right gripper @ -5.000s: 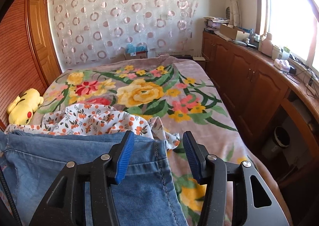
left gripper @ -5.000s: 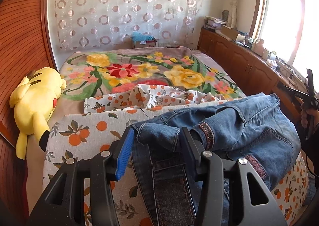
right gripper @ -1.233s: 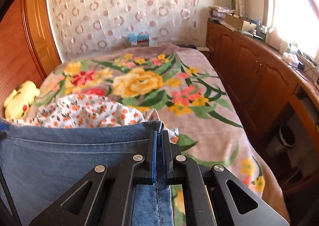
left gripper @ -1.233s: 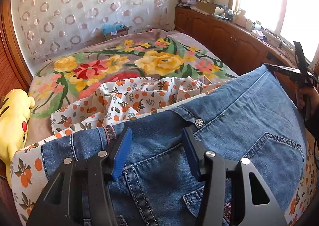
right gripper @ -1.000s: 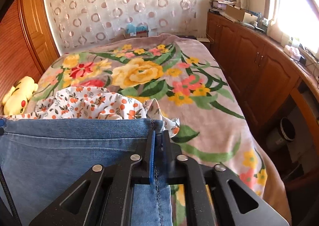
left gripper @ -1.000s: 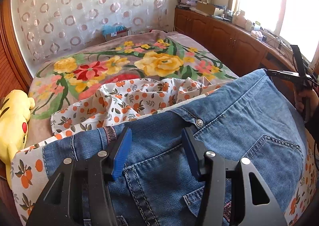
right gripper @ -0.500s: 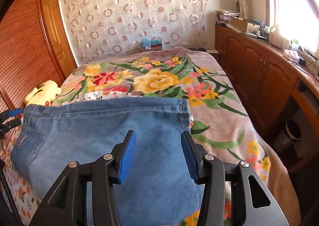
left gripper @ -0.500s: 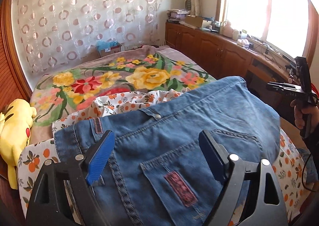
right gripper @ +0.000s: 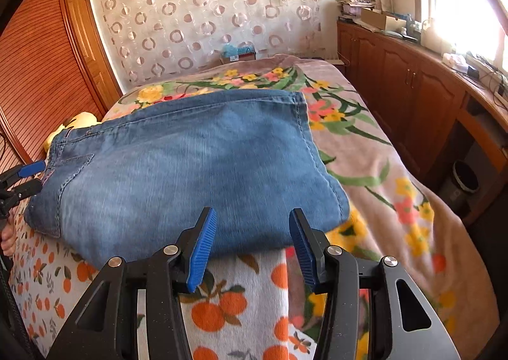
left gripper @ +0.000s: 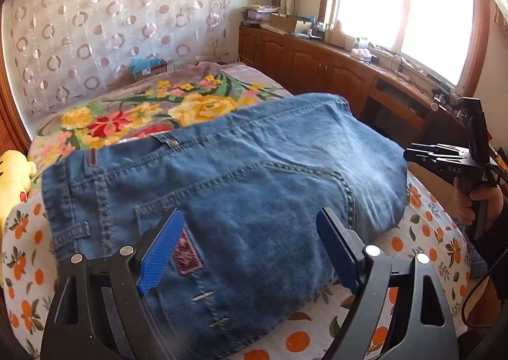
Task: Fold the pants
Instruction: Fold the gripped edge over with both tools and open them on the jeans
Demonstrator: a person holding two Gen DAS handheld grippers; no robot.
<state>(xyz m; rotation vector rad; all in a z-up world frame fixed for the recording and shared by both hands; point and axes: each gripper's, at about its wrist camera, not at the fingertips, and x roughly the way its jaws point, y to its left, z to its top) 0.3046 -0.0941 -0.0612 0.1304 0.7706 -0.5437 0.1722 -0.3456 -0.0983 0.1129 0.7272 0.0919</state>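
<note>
Jeans [right gripper: 190, 163] now released onto the orange-print sheet [right gripper: 222, 312], left gripper [left gripper: 250, 252] and right gripper [right gripper: 250, 242] both spread wide and pulled back, fold seemingly finished.

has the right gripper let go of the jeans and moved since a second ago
Yes. The right gripper is open now and has pulled back toward the bed's near edge; the jeans lie wholly ahead of it.

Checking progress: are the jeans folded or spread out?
Folded: the jeans lie as a compact bundle on the bed, legs doubled under, both grippers open and clear.
</note>
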